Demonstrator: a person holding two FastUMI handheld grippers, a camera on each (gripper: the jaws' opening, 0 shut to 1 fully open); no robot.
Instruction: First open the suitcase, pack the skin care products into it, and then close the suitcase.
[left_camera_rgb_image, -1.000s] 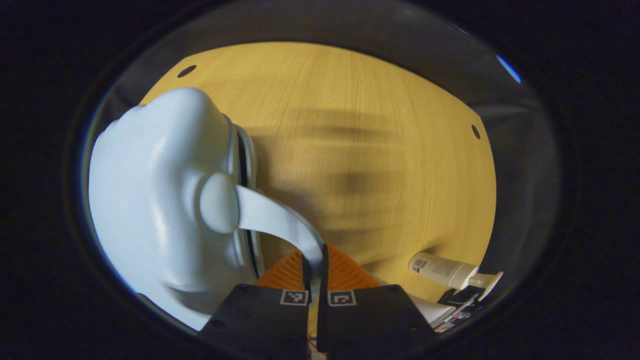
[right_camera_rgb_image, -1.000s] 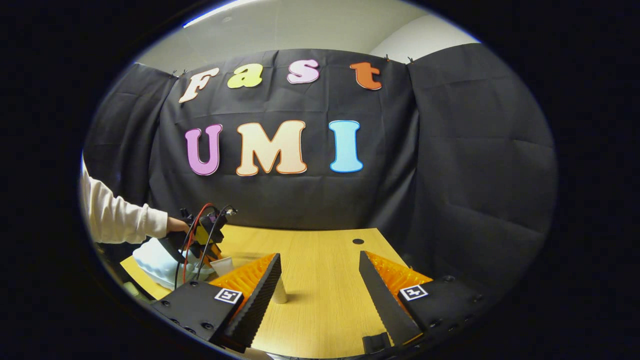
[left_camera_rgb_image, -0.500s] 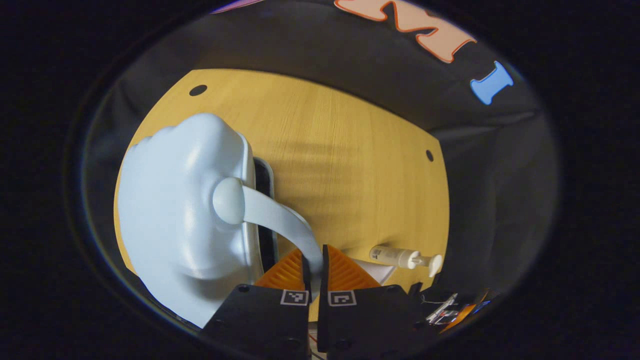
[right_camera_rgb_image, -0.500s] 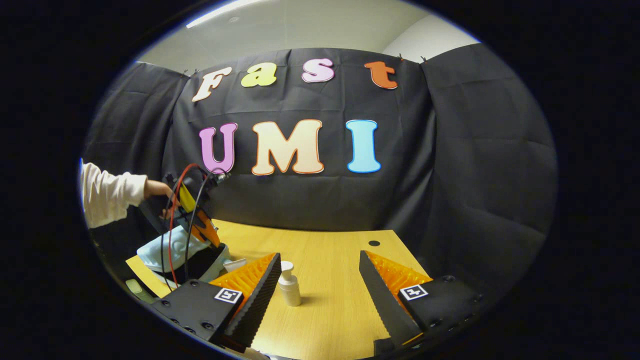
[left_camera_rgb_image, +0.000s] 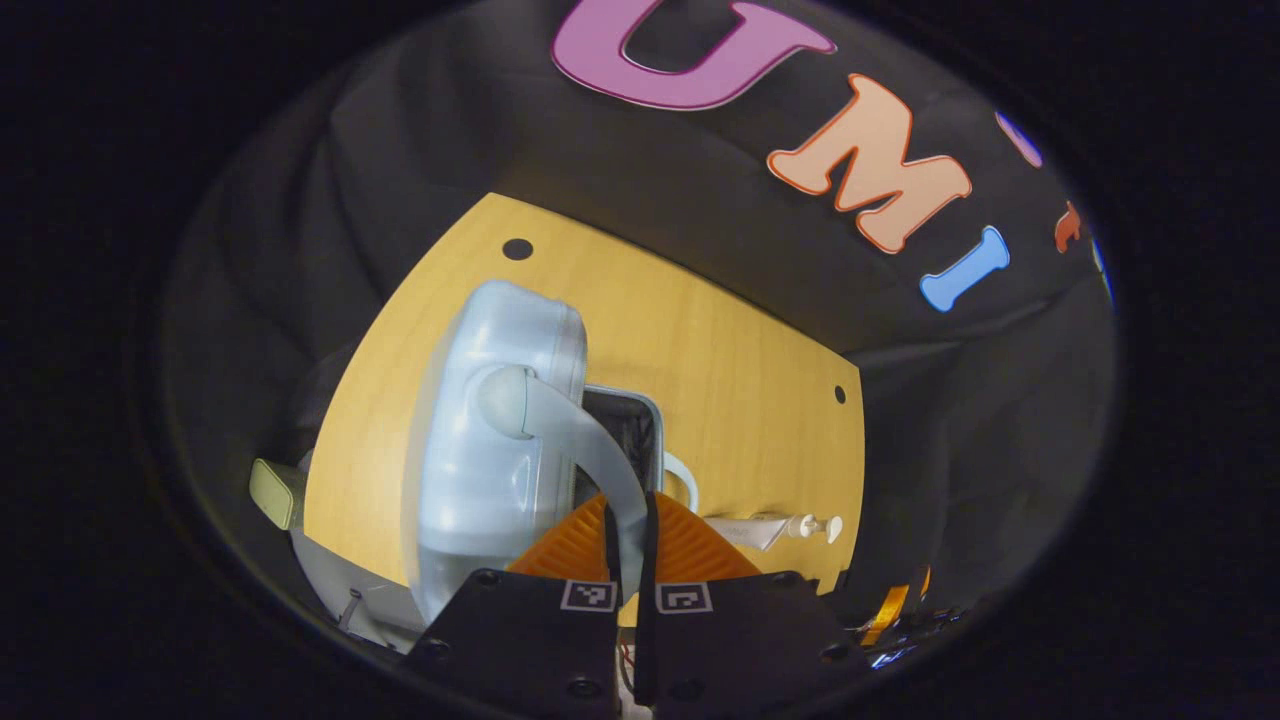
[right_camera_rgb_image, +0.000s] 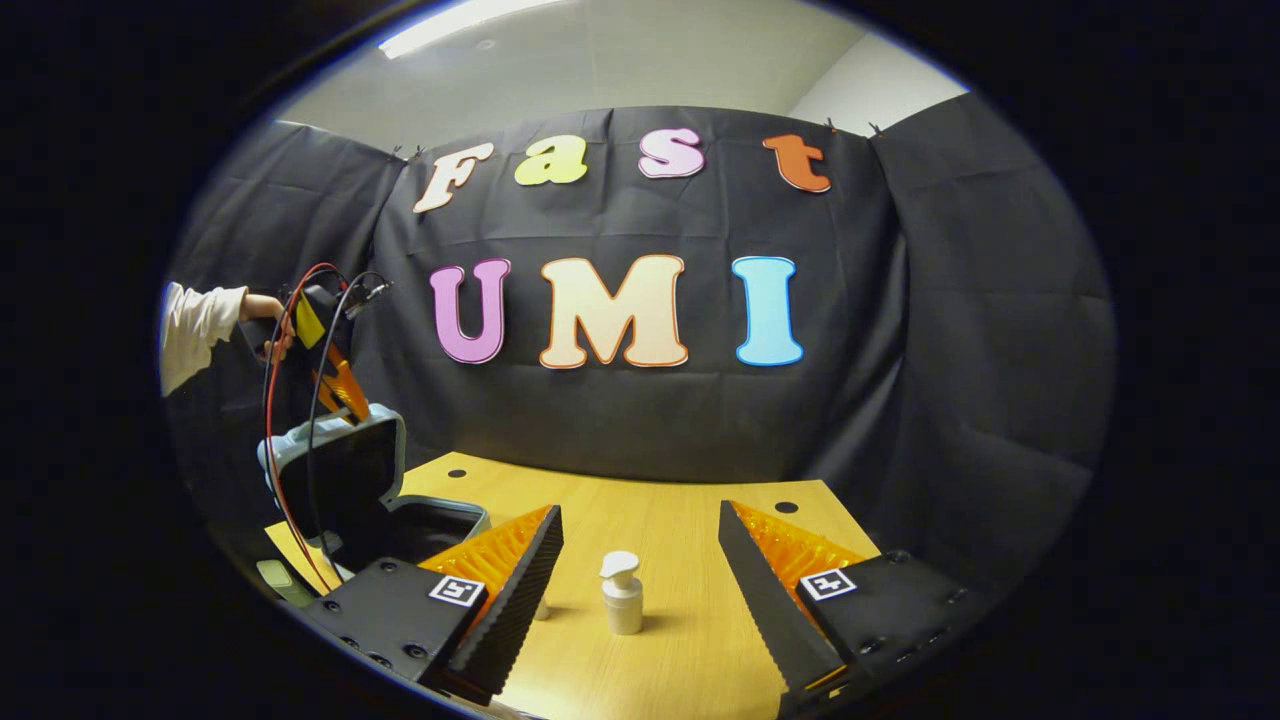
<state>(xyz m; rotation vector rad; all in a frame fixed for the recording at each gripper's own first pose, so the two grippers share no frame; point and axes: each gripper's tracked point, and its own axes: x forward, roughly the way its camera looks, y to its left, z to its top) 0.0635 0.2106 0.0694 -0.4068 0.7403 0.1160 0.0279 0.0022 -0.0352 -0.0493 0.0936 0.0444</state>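
Gripping the pale handle (left_camera_rgb_image: 590, 440) of the suitcase lid (left_camera_rgb_image: 490, 440), my left gripper (left_camera_rgb_image: 628, 535) has both ribbed fingers pressed together on that curved strap. The lid is a smooth, glossy, rounded shell, tipped up on edge. Behind it the base (left_camera_rgb_image: 625, 430) lies open on the table (left_camera_rgb_image: 720, 340), showing a dark lining and a pale rounded rim. Just right of my fingers a tube (left_camera_rgb_image: 745, 530) and a pump bottle (left_camera_rgb_image: 815, 525) lie on their sides near the table's right edge. Beyond the case the wood-grain top is bare up to its far edge, with small round holes near the corners.

My right gripper (right_camera_rgb_image: 640, 560) hangs with its fingers wide apart, holding nothing. Between them, farther out on the wood, a white pump bottle (right_camera_rgb_image: 622, 592) stands upright, touching neither finger. A small pale thing sits just beside my left finger; I cannot tell what it is. To the left the suitcase (right_camera_rgb_image: 345, 480) stands open, lid raised nearly upright, its top edge held by the other gripper in a hand (right_camera_rgb_image: 262, 312) with a pale sleeve; red and black cables hang down from it. Open tabletop runs on behind the bottle to the draped black cloth wall (right_camera_rgb_image: 950, 330).
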